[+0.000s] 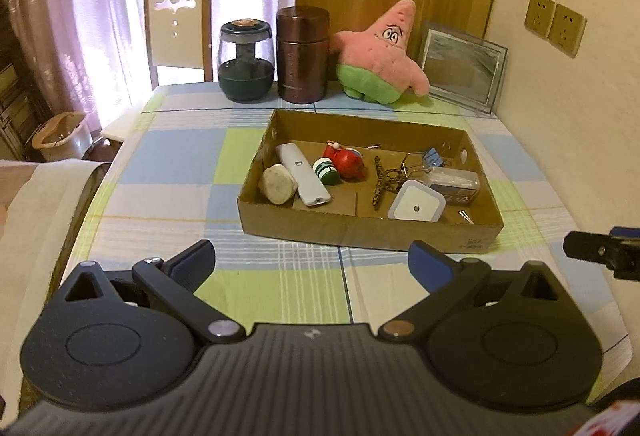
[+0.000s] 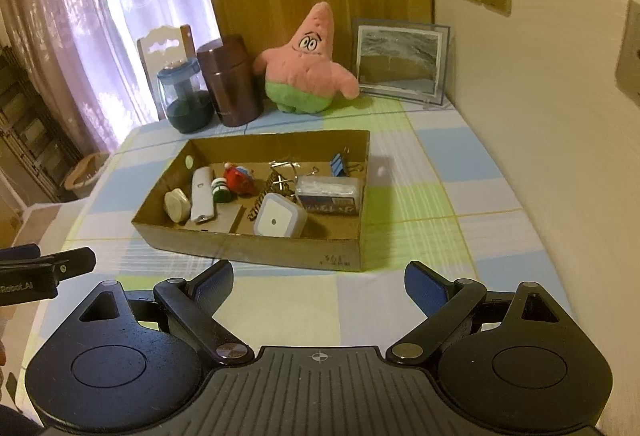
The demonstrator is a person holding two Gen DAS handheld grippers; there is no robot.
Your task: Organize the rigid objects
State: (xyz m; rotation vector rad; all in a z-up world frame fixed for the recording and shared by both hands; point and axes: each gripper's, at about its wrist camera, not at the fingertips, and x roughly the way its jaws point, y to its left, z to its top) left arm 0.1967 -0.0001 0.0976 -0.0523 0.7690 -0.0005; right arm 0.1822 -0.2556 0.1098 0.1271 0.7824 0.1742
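**Both grippers wide apart, nothing in them; box sits mid-table**

Left gripper, bottom of its frame: jaws spread wide, bare checked tablecloth betw. them. Right gripper, same: gaping, nothing held. Each shows only as a black tip at the edge of the other's view, rest cut off.

Cardboard box at centre, w/ small stuff inside: pale stone lower left corner, touching white remote-like bar; green-white striped piece beside red figure; blue binder clip near far right wall; white square device by near wall; clear plastic case next to it, label unreadable. Thin metal bits in the middle, a tangle, can't tell what.

Top of frame: dark glass jar, brown canister, pink star plush, framed picture w/ blurred contents.
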